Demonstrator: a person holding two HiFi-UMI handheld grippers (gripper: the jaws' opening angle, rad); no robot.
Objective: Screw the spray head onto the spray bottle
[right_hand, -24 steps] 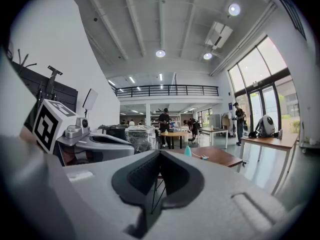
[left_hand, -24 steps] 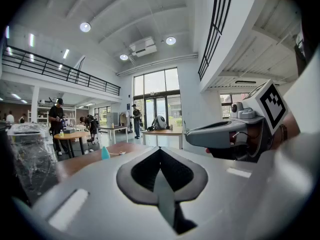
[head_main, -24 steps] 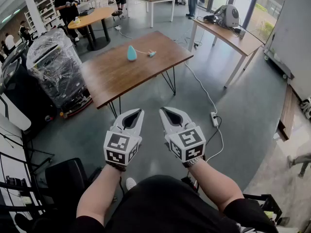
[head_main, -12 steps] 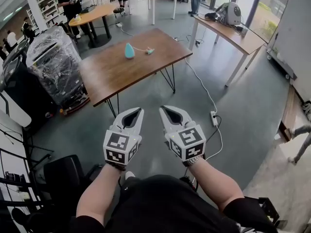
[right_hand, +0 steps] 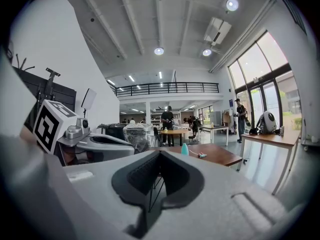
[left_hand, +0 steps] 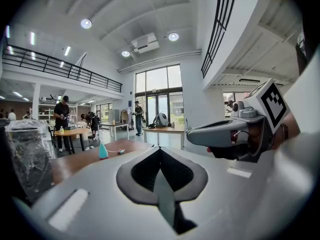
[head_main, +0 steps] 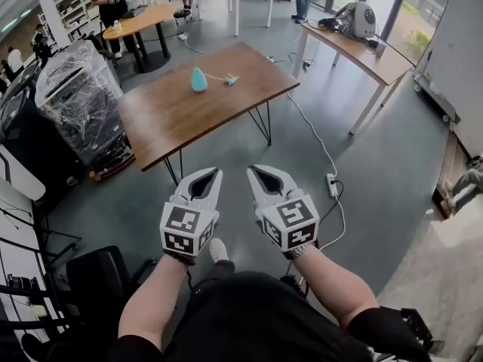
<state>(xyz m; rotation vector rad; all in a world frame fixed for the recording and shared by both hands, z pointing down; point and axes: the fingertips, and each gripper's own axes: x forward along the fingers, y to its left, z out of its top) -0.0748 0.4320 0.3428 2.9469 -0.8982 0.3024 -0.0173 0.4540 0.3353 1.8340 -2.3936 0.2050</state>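
A teal spray bottle (head_main: 198, 80) stands upright on the far part of a brown wooden table (head_main: 181, 115). The spray head (head_main: 232, 80) lies beside it to the right, with its thin tube trailing between the two. Both also appear small and distant in the left gripper view, bottle (left_hand: 103, 151), and in the right gripper view, bottle (right_hand: 185, 149). My left gripper (head_main: 213, 173) and right gripper (head_main: 255, 171) are held side by side over the floor, well short of the table. Both are shut with nothing between their jaws.
A plastic-wrapped cart (head_main: 79, 100) stands left of the table. A power strip (head_main: 333, 185) with a white cable lies on the floor at right. Another wooden table (head_main: 355, 51) stands at the back right, a round table (head_main: 139, 23) at the back left. People stand in the background.
The view has crept slightly toward the table. A white shoe has come into sight below the grippers. Both grippers keep their places in the picture.
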